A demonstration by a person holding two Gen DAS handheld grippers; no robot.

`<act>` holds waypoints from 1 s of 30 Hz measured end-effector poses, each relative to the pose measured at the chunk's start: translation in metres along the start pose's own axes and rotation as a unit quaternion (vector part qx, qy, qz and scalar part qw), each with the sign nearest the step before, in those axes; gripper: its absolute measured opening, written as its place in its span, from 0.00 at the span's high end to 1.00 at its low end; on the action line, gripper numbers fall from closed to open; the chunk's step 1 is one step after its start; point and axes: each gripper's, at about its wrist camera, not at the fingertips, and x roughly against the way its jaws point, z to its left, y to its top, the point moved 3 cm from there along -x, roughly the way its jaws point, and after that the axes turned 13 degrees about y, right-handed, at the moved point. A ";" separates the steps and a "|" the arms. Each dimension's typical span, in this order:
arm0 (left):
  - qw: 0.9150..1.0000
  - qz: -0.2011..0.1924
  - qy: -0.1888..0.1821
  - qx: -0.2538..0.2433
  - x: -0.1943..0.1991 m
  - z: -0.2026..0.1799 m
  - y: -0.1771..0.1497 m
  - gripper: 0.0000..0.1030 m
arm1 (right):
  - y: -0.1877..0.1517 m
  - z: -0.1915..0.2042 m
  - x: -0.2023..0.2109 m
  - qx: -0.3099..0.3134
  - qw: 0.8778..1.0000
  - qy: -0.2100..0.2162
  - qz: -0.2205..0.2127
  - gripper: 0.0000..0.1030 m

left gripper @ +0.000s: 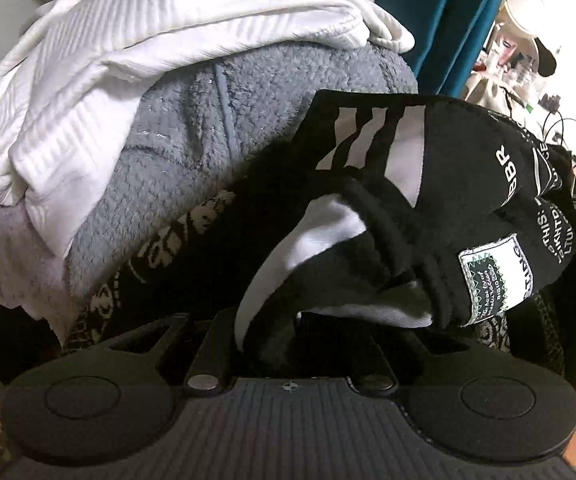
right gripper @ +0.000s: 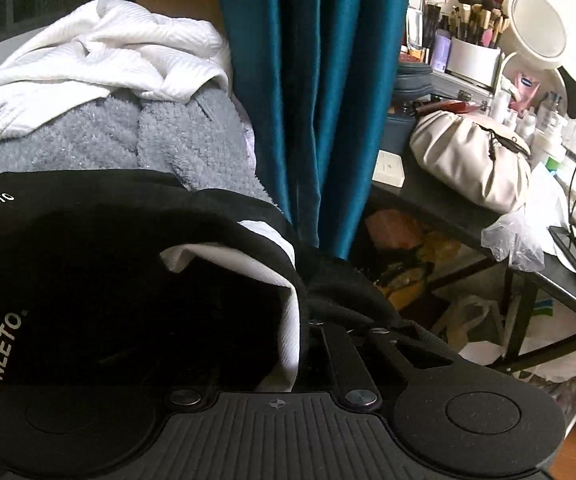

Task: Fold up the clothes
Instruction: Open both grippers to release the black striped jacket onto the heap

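Note:
A black garment [left gripper: 468, 184] with white stripes, white lettering and a sewn patch is bunched in front of my left gripper [left gripper: 283, 340]. The gripper's jaws are shut on the garment's black and white fabric, which hides the fingertips. In the right wrist view the same black garment [right gripper: 99, 280] drapes over the left half of my right gripper [right gripper: 308, 332], which is shut on its black edge with a white inner layer beside it. Behind lies a pile with a white ribbed garment [left gripper: 159, 28] on a grey fleece one [left gripper: 191, 128].
A teal curtain [right gripper: 316, 80] hangs just behind the pile. To the right stands a dark table [right gripper: 440, 204] crowded with a cream bag [right gripper: 472, 160], cosmetics, a round mirror [right gripper: 536, 28], plastic wrap and cables. Bags lie on the floor under it.

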 end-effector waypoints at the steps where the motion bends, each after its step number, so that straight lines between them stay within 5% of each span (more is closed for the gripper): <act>1: 1.000 0.000 0.000 0.002 0.001 0.000 0.000 0.88 | 0.001 0.001 0.001 0.004 1.000 -0.004 0.000 0.93; 5: 1.000 -0.001 0.011 0.008 0.016 0.004 -0.001 0.72 | 0.007 0.003 0.013 0.013 1.000 -0.010 0.004 0.84; 8: 1.000 -0.003 0.023 0.018 0.037 0.013 -0.004 0.46 | 0.013 -0.002 0.029 0.010 1.000 -0.016 0.011 0.69; 10: 0.999 -0.012 0.021 0.027 0.056 0.018 -0.004 0.22 | 0.015 -0.005 0.042 0.002 1.000 -0.015 0.008 0.36; 11: 0.999 -0.017 0.020 0.032 0.065 0.021 -0.004 0.18 | 0.016 -0.006 0.052 -0.002 1.000 -0.006 0.002 0.31; 15: 0.998 -0.050 0.014 0.018 0.108 0.018 0.001 0.16 | 0.021 -0.008 0.094 -0.018 0.999 0.032 -0.020 0.11; 22: 0.994 -0.109 0.000 0.030 0.163 0.013 0.020 0.07 | 0.046 -0.006 0.164 -0.042 0.993 0.086 -0.070 0.05; 30: 0.988 -0.137 -0.006 0.070 0.178 0.039 0.067 0.05 | 0.109 -0.012 0.222 -0.084 0.973 0.142 -0.159 0.01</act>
